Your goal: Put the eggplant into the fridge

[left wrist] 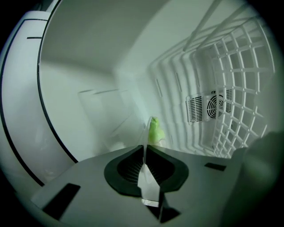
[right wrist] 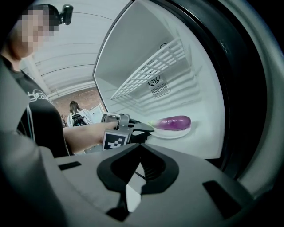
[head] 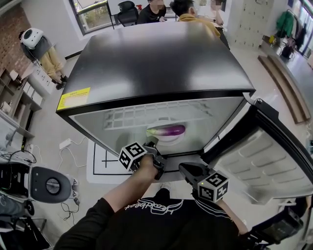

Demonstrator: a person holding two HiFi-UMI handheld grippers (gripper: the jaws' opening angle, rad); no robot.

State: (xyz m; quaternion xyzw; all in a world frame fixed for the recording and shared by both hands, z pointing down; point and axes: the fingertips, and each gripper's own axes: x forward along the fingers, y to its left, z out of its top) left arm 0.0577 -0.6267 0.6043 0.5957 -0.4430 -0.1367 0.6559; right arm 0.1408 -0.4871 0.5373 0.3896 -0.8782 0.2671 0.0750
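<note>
The setting is an office room with a pale floor (head: 58, 132). Seated people (head: 188, 10) are at 12 o'clock, beyond a compact fridge (head: 156, 63) with a black top. A yellow label (head: 73, 98) sits on the top's front left corner. The fridge door (head: 264, 156) stands swung open at 3 o'clock of the cabinet.

Interior:
- A white wire shelf (head: 146, 114) spans the upper part of the compartment.
- A fan vent (left wrist: 208, 107) is set in the rear wall.
- A white plate (head: 168, 139) rests on the compartment floor.
- The eggplant (head: 168, 130) lies on its side on this plate, inside the fridge. Its purple body points to 3 o'clock and its green stem end to 9 o'clock in the head view.

Claws:
- The left claw (head: 152, 145) is at the fridge opening. Its jaws are closed together with nothing between them. The tips point at the green stem end, which is just beyond them at 12 o'clock. Contact cannot be determined.
- The right claw (head: 182, 168) is outside the compartment, at 4 o'clock of the left claw. Its jaws also meet and hold nothing.
</note>
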